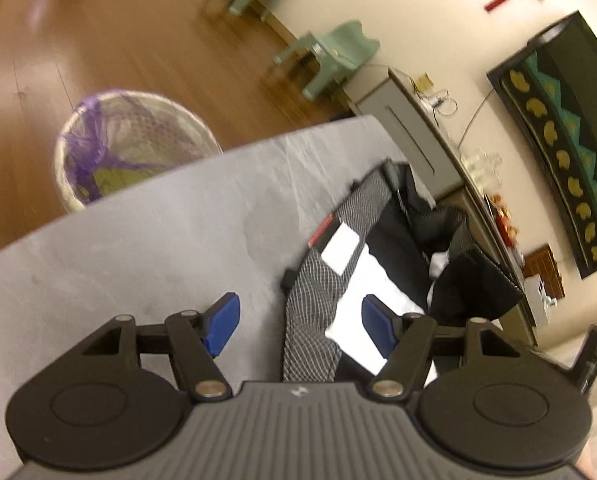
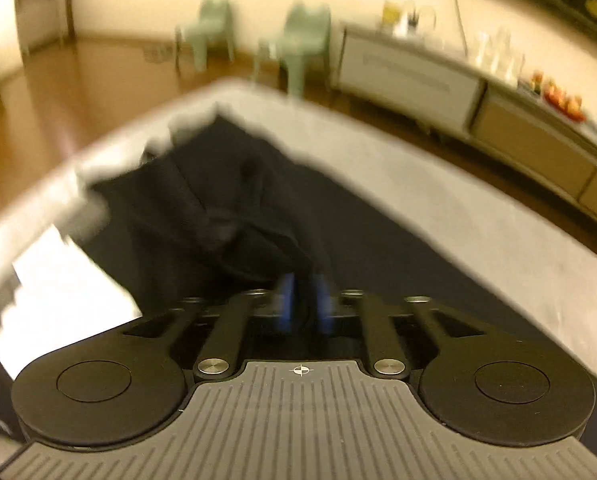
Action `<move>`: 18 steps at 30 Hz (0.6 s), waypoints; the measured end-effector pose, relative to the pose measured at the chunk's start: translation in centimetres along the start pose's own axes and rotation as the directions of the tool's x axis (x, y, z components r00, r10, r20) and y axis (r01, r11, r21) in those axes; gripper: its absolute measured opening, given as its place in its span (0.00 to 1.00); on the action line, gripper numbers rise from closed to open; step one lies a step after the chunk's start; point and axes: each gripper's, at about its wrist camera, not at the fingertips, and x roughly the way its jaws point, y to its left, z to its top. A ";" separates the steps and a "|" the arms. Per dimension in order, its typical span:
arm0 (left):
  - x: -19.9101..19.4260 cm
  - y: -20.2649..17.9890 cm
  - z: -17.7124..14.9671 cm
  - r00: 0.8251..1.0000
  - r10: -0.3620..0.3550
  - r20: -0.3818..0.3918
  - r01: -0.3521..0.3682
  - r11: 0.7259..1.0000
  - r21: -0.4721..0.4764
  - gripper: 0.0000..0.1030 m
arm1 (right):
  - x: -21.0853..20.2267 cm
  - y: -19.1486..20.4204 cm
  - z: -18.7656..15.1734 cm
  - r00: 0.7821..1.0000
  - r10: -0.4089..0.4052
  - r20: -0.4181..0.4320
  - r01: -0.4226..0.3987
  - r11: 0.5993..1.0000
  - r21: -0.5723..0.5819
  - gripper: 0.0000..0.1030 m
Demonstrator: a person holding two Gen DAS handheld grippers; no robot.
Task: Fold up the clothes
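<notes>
Left wrist view: the left gripper hangs with its jaws apart over the checked waistband of a dark garment lying on the grey table, nothing pinched. Rightwards, the right gripper has its blue pads nearly together with a fold of black cloth between them; blur hides whether they press. The fabric looks soft, light and limp; the firmer waistband edge seems the best hold.

left gripper jaws wide apart; right gripper pinching.
</notes>
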 end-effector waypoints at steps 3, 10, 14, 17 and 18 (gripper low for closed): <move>-0.4 0.9 0.2 1.000 -0.014 0.020 0.015 0.998 -0.056 0.67 | -4.8 2.5 -1.9 0.986 0.058 0.154 -0.045 0.995 -0.086 0.48; -0.7 1.1 0.3 1.000 -0.013 0.024 0.015 0.995 -0.098 0.68 | -9.7 15.0 -7.6 0.822 0.569 -0.031 -0.451 0.615 -0.647 0.62; -1.0 1.4 0.4 0.999 -0.001 0.042 0.006 0.994 -0.111 0.68 | -7.2 17.5 -7.6 0.832 0.545 -0.103 -0.453 0.559 -0.694 0.48; -2.1 1.8 0.7 0.995 -0.009 0.104 0.023 0.991 -0.131 0.68 | -6.4 16.7 -5.0 0.826 0.555 -0.097 -0.489 0.620 -0.614 0.01; -2.4 1.9 0.9 0.993 -0.019 0.119 0.035 0.990 -0.134 0.69 | -6.7 15.8 -3.9 0.816 0.575 -0.064 -0.504 0.652 -0.567 0.01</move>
